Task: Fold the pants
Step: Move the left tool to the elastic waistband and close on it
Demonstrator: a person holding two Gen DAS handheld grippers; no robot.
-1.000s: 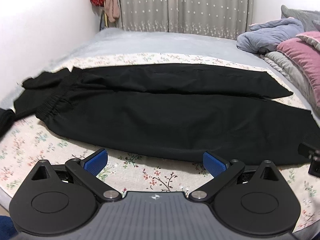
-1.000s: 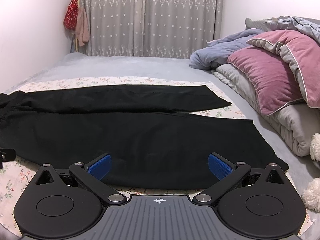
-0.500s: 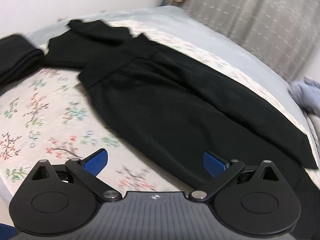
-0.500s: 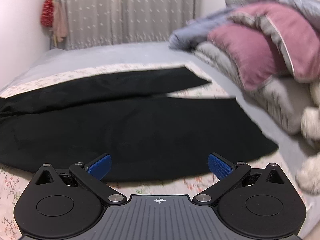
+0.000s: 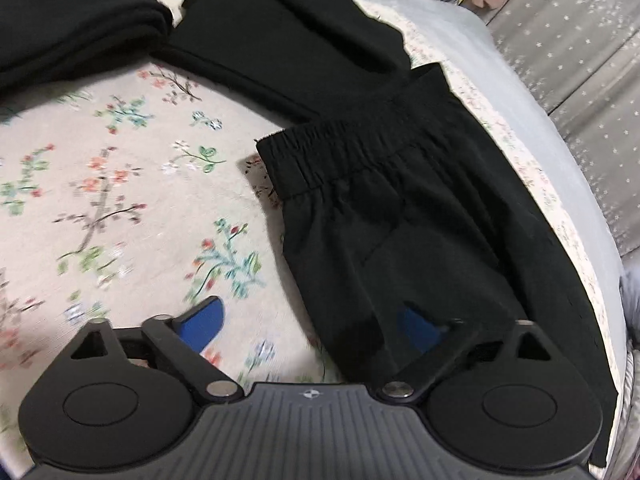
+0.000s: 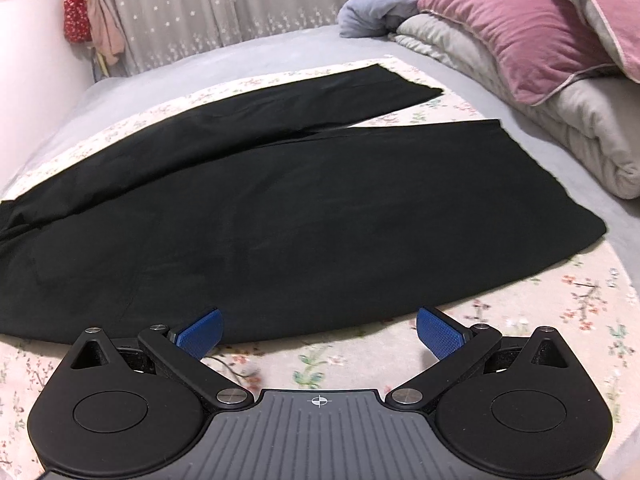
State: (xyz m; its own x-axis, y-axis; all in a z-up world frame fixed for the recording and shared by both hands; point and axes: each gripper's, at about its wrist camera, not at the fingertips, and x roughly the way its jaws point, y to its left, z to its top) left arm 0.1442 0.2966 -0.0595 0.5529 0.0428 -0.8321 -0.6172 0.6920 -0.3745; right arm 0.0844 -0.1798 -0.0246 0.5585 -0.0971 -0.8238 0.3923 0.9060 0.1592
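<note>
Black pants (image 6: 280,216) lie flat on the flowered bed sheet (image 6: 520,320), both legs spread toward the right. In the left wrist view their elastic waistband (image 5: 340,148) is just ahead. My left gripper (image 5: 316,326) is open, low over the pants' near edge by the hip; its right pad (image 5: 420,326) is over the black cloth, its left pad (image 5: 202,322) over the sheet. My right gripper (image 6: 318,332) is open and empty, just short of the near leg's lower edge, near the hem end (image 6: 560,200).
Other black garments (image 5: 280,36) and a folded black pile (image 5: 72,12) lie beyond the waistband. A pink pillow (image 6: 520,36), grey quilt (image 6: 580,132) and blue blanket (image 6: 380,8) are heaped at the right. Curtains (image 6: 224,4) hang behind the bed.
My left gripper has swung left and down to the waistband end. My right gripper has moved right and closer to the near leg's hem. Both stay open.
</note>
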